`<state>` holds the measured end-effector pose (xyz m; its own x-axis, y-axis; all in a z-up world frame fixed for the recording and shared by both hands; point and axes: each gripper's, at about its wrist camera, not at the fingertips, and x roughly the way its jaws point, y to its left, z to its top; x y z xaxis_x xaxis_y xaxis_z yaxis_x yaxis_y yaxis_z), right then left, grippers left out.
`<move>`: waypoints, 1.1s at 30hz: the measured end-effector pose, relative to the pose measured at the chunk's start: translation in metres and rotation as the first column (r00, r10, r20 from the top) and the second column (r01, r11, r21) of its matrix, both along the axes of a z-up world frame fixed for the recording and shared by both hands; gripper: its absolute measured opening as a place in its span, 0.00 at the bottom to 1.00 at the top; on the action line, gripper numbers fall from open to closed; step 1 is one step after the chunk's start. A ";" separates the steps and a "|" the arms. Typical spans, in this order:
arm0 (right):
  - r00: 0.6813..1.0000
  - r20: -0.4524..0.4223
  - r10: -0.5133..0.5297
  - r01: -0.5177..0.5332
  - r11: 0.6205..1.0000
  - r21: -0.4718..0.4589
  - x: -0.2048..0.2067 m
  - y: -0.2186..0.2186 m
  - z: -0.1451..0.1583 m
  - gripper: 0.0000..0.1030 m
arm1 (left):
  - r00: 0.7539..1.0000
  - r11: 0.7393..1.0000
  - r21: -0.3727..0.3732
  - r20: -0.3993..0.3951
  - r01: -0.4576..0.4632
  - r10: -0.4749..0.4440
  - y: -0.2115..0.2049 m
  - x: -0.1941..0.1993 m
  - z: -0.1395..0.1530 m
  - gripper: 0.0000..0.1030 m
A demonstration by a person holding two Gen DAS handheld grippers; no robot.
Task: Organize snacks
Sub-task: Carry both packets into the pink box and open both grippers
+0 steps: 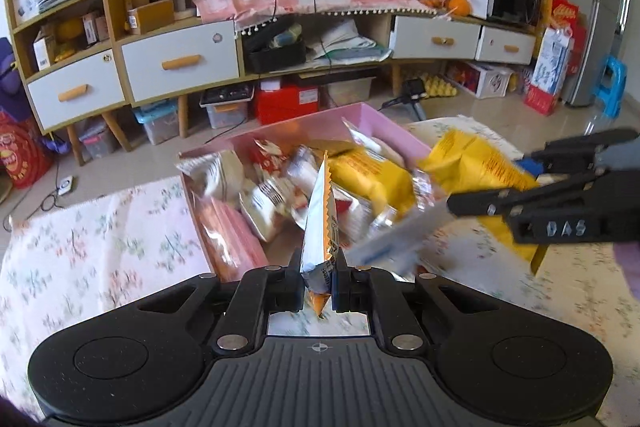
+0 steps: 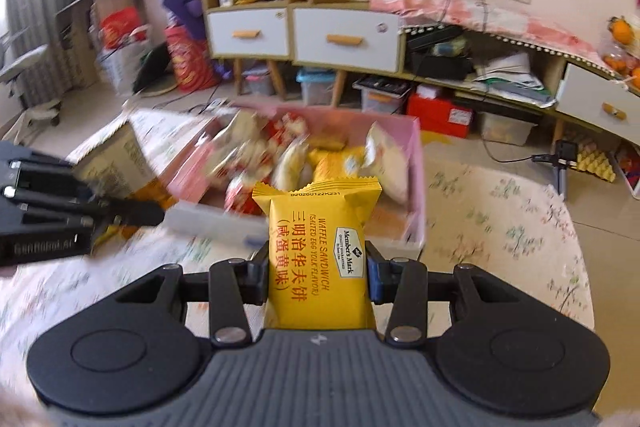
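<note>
Snacks heaped loose in the pink box [image 1: 372, 115] on the flowered tablecloth [image 1: 100, 235], yellow, white and red packets mixed together. Left gripper [image 1: 319, 263] clamped tight on the lower end of a thin silver-and-orange packet [image 1: 320, 223], held edge-on and upright over the near side of the box. Right gripper [image 2: 316, 267] closed on the flanks of a yellow waffle sandwich packet [image 2: 318, 251], label up, raised before the box's near wall. Beside the box, a clear flat item [image 2: 216, 223], perhaps a lid, too blurred to name. Behind, a wooden sideboard [image 1: 180, 59] with white drawers.
</note>
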<state>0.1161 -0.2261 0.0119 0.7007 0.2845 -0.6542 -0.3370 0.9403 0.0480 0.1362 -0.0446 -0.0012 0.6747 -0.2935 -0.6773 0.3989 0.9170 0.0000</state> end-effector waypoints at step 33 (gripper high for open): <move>0.989 -0.005 -0.151 0.150 0.986 -0.079 0.089 0.004 -0.014 0.58 | 0.986 0.999 0.030 -0.168 -0.014 0.018 -0.003 0.069 -0.029 0.37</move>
